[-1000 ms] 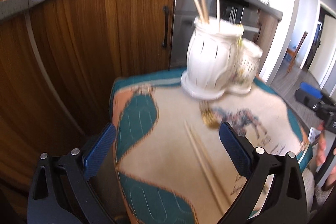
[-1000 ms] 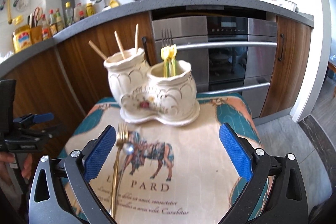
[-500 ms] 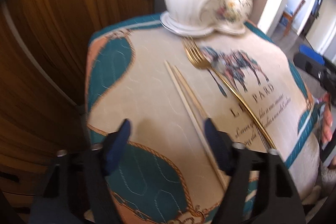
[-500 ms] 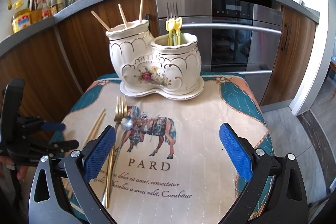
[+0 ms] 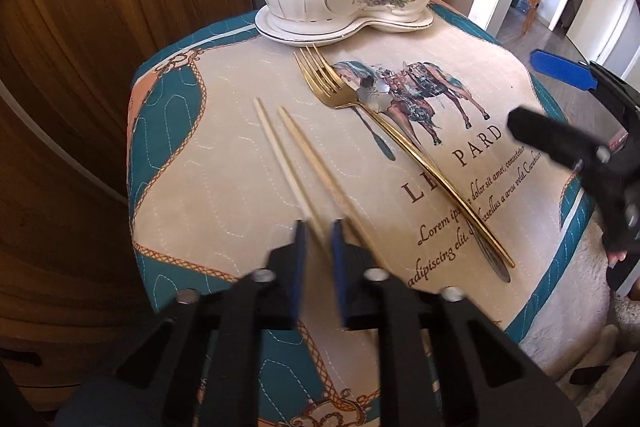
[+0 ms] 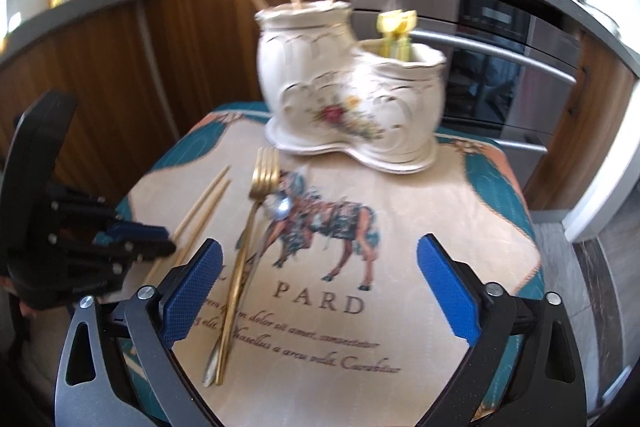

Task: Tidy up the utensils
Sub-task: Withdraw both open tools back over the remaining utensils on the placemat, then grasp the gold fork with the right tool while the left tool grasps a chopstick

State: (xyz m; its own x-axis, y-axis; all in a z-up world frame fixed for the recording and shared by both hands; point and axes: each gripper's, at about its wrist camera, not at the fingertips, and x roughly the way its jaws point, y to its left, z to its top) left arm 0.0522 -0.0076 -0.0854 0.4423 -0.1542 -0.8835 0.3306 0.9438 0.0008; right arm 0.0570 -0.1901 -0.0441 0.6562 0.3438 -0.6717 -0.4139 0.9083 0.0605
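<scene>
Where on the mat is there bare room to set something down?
Bare: the mat's right half, from the fork across to the right edge, below the holder. Crowded: the left side, where chopsticks, fork and left gripper sit together.

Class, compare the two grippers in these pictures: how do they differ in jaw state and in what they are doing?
1. The left gripper has its jaws nearly closed around the near ends of the chopsticks; the right gripper stands wide open, holding nothing.
2. The left gripper is low at the cloth; the right gripper hovers above the gold fork.
Both have blue pads on black frames.
</scene>
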